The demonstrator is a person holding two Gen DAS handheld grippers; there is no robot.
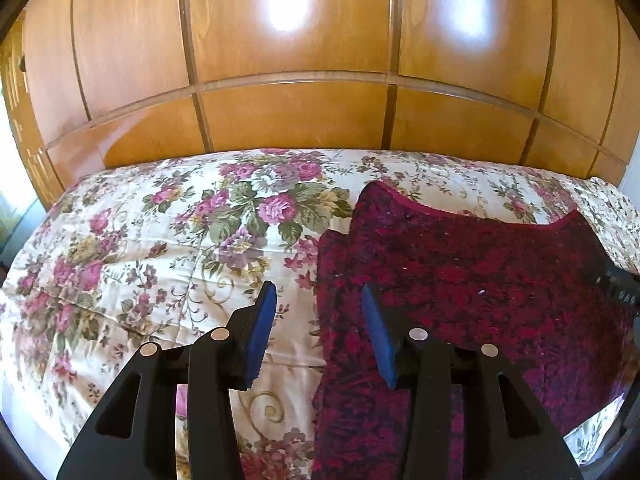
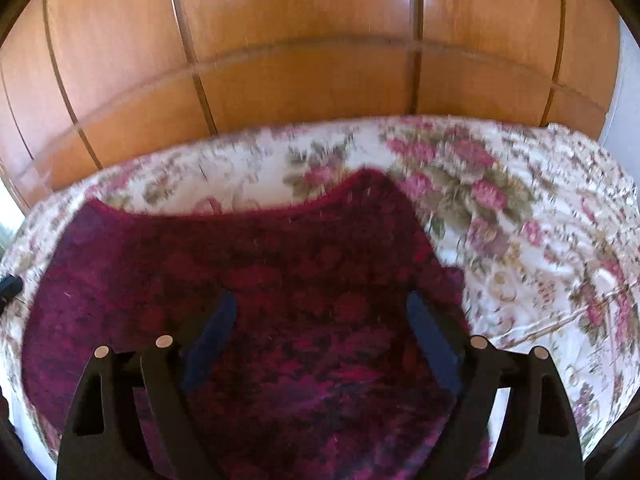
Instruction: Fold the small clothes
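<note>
Dark red and magenta patterned knit garment (image 1: 460,280) lies spread flat on a cream bedspread printed with pink roses (image 1: 132,248), toward the right side of the bed from the left wrist view; scooped neckline edge faces the wooden panelled wardrobe (image 1: 288,60) behind. It fills most of the right wrist view (image 2: 260,272).

Left gripper (image 1: 319,334): jaws spread, nothing between them, hovering over the garment's left edge, one blue pad above the bedspread and the other above the knit. Right gripper (image 2: 322,344): jaws spread wide, empty, over the middle of the garment. Right view is motion-blurred, so contact with the fabric cannot be told.

Handling, judged: soft, light, floppy knit; fuzzy surface should grip well on the pads, not slippery, not fragile. Will sag and drape when lifted and may cling to the bedspread. Best hold looks like a pinch at the outer edges or shoulder corners near the neckline, one per gripper, taking both layers so the fold stays even.

No brands, labels or readable writing on the garment. Some pale marks on a dark object at the right edge of the left view are too small to read.
</note>
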